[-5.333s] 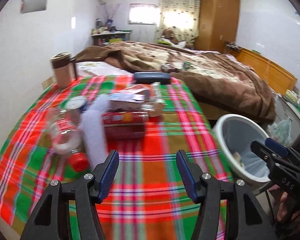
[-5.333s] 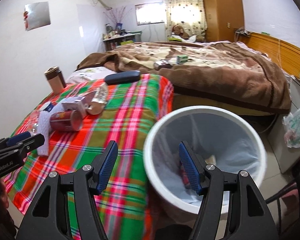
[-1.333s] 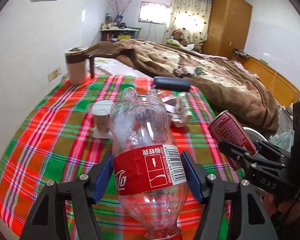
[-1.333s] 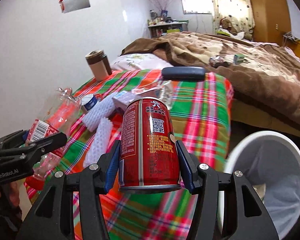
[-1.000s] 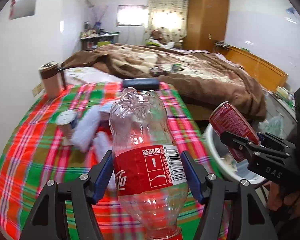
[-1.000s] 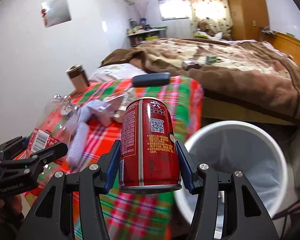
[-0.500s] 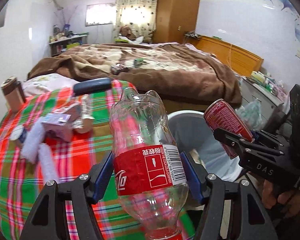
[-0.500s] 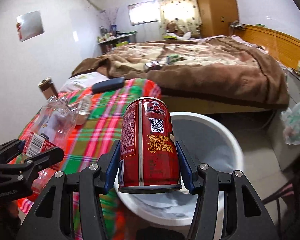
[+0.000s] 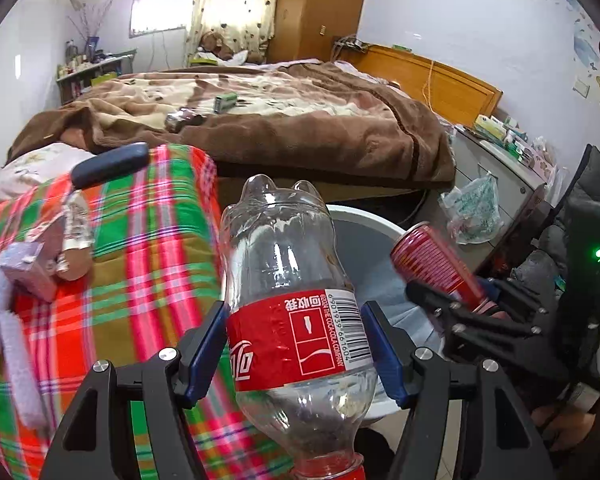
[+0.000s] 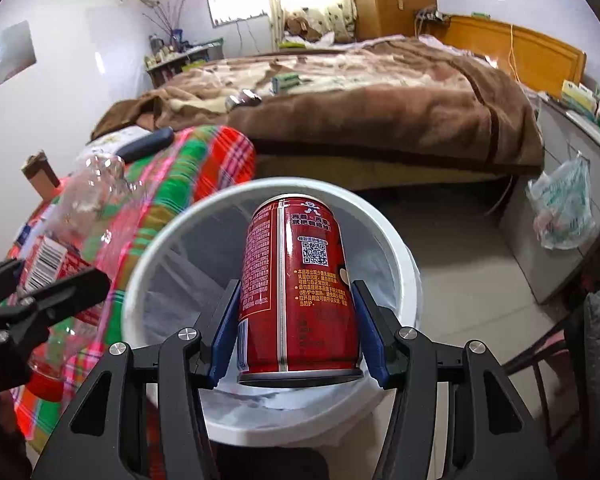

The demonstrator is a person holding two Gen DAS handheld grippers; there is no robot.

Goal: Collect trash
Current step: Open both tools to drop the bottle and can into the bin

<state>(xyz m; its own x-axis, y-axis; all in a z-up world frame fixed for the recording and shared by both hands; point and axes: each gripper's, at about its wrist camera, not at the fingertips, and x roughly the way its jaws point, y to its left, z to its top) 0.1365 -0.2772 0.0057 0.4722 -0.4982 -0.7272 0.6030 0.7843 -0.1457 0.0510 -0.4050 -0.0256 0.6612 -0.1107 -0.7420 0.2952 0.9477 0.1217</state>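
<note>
The red drink can [image 10: 298,288] sat clamped in the right gripper [image 10: 298,330] above the white lined trash bin [image 10: 396,240]; the clear cola bottle [image 9: 296,312], cap toward the camera, was pinched in the left gripper [image 9: 296,350] over the bin's near rim. Let go there, the bottle risked striking the rim and bouncing to the floor. The plaid-covered table [image 9: 156,248] touching the bin held more litter: a small carton [image 9: 28,272] and foam sleeves [image 9: 16,368].

White-walled bedroom, brown-blanketed bed [image 9: 284,120], wooden wardrobe [image 9: 320,8], curtained bright window [image 9: 232,0], tiled floor [image 10: 472,248].
</note>
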